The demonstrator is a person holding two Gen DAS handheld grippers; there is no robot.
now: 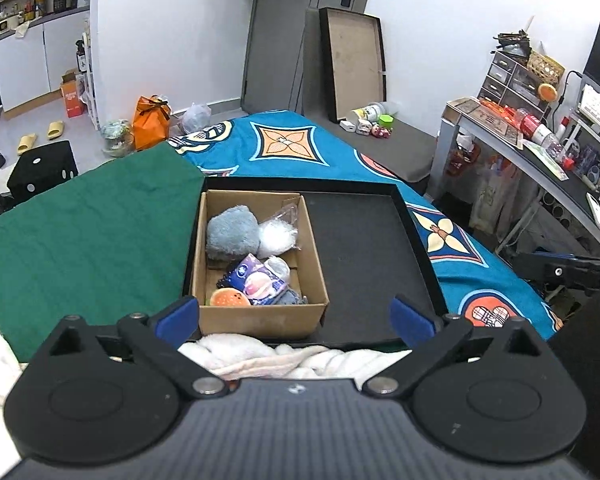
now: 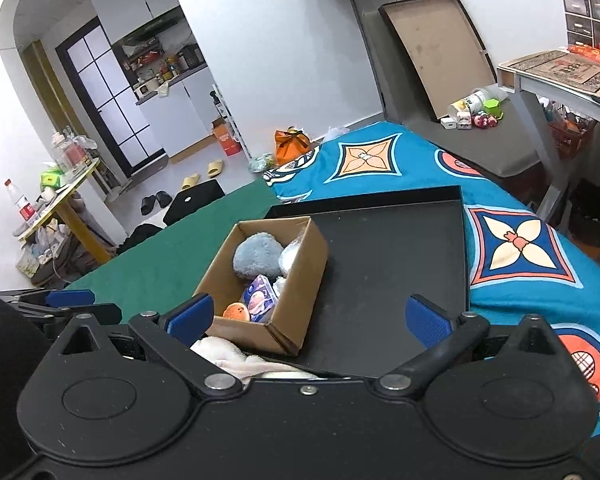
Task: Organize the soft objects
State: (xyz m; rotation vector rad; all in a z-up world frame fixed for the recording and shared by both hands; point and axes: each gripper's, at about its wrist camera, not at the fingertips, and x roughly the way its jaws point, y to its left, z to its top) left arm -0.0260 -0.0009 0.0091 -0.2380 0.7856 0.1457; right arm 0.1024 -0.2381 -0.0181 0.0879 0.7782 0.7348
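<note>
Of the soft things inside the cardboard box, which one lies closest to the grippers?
The orange round toy, in the box corner nearest both grippers. The grey plush and white bag lie at the far end; the purple packet is between.

No legible text; print on orange box (image 1: 73, 98) and desk cartons (image 1: 496, 114) too blurred, perhaps characters.

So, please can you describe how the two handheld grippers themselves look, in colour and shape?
Both look alike. The left gripper and the right gripper each have a black body with two round discs, silver pivot pins, and black linkage arms. The fingers carry blue textured pads. The left body has a ribbed grey top; no cables show.
</note>
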